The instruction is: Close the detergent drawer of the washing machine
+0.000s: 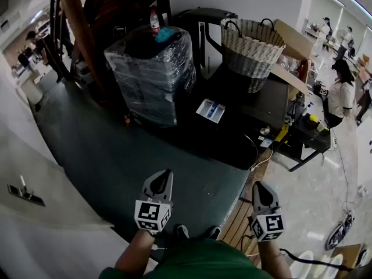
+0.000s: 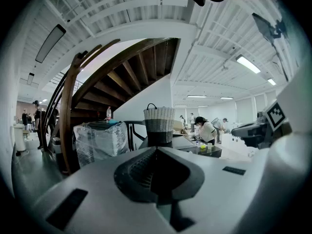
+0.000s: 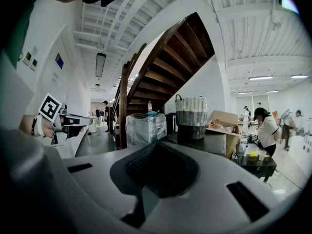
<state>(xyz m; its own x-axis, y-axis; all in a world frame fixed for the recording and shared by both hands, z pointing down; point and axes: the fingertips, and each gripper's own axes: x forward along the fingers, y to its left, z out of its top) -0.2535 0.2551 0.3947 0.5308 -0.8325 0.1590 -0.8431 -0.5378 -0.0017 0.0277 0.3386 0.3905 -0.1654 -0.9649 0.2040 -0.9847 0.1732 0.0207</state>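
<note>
Just under and ahead of the left gripper [image 1: 164, 179]: bare dark green floor [image 1: 116, 156]. Close by the right gripper [image 1: 260, 188], on its left: wooden planks [image 1: 239, 221] edging that floor.

Farther ahead of both tips: the black washing machine [image 1: 261, 106], with the white detergent drawer [image 1: 210, 110] pulled out of its front, well apart from either gripper. Open floor between it and them. On top of the machine: a woven basket [image 1: 251, 45] with dark handles.

Left of the drawer, straight ahead of the left gripper: a plastic-wrapped stack [image 1: 152, 77] with a bottle [image 1: 154, 22] on top. Behind it, farther off to the left: a wooden staircase [image 1: 75, 28].

Far off to the right gripper's right: a low table [image 1: 308, 135] with small items on it, and a person [image 1: 342, 95] beside it.

Held low and side by side, a forearm behind each, tips pointing forward toward the machine. Left gripper: jaws pressed fully together, nothing held. Right gripper: the same, jaws together and empty.

Black-and-white square markers on each gripper's cube. Red label on the bottle, print too small to read.
</note>
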